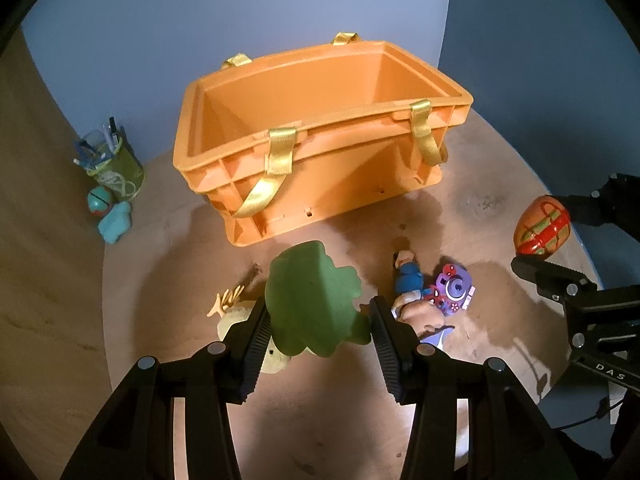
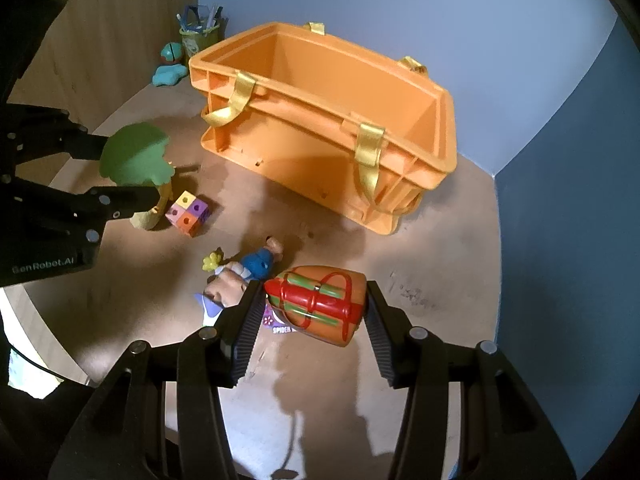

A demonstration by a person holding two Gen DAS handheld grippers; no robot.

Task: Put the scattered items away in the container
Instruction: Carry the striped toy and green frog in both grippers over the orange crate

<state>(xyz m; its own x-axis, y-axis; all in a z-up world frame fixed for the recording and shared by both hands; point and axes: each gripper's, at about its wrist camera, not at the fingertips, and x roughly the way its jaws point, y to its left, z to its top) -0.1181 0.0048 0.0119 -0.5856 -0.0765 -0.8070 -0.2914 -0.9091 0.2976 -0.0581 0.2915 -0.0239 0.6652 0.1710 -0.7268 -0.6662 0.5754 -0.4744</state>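
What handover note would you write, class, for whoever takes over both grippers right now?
Left gripper: shut on the green toy tree, lifted off the table.
Right gripper: shut on the orange and red toy, also lifted.
Orange crate: open at the back of the table, nothing visible inside.
Done: two toys picked up.
Left: drop both in the crate, then collect the doll, purple toy camera and coloured cube.
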